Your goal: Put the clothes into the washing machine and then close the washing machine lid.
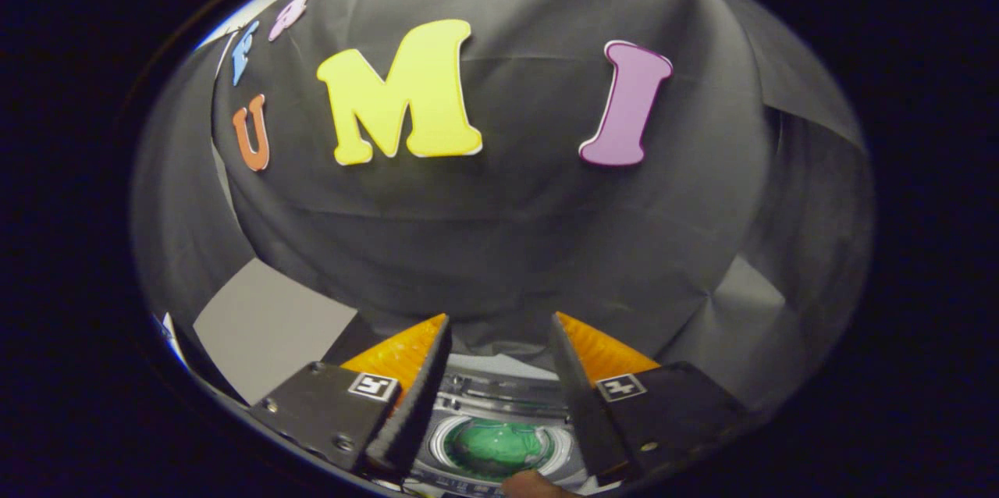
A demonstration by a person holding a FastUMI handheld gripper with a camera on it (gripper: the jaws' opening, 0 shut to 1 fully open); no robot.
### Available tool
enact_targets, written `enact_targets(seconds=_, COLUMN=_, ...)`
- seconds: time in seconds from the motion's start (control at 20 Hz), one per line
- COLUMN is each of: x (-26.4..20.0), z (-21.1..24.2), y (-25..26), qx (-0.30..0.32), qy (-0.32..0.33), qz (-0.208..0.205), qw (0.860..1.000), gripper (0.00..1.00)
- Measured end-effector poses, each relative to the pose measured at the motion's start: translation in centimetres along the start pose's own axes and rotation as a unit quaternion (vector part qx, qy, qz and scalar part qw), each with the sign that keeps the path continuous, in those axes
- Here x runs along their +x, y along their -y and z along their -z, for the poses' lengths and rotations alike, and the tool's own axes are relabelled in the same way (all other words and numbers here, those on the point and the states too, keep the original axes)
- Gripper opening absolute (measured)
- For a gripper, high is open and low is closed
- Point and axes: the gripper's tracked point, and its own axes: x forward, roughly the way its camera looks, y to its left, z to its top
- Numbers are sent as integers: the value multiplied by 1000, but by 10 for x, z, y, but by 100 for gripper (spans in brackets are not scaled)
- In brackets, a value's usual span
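Observation:
My gripper (499, 322) is open, its two fingers spread apart with nothing between them, held high above the washing machine (492, 396). Below and between the fingers I see the machine's top with its round drum opening. A green garment (493, 445) lies inside the drum. The machine's lid stands up at the far side of the opening, its edge just visible. A small part of a fingertip of a person's hand (535, 485) shows at the near rim of the machine.
The booth's black cloth wall (507, 248) rises right behind the machine. A pale grey panel (265, 326) sits low to the left of the left finger, and another pale patch (741, 295) to the right.

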Motion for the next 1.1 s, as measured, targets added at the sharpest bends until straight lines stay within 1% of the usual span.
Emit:
enact_targets(seconds=0.1, x=13, z=-11, y=1, qx=2, qy=8, qz=-2, qw=1000, gripper=95)
enact_targets(seconds=0.25, x=35, z=-15, y=1, qx=8, qy=10, qz=-13, qw=1000, gripper=95)
enact_targets(seconds=0.4, x=58, z=-6, y=0, qx=26, qy=-3, qz=-21, qw=999, gripper=95)
enact_targets(seconds=0.5, x=70, z=7, y=3, qx=31, qy=-20, qz=-20, qw=999, gripper=95)
enact_targets(seconds=0.6, x=82, z=22, y=6, qx=28, qy=-37, qz=-8, qw=999, gripper=95)
enact_targets(seconds=0.7, x=88, z=35, y=11, qx=24, qy=-48, qz=4, qw=999, gripper=95)
enact_targets(seconds=0.85, x=90, z=54, y=7, qx=33, qy=-68, qz=-7, qw=997, gripper=95)
enact_targets(seconds=1.1, x=90, z=89, y=2, qx=39, qy=-102, qz=-12, qw=994, gripper=95)
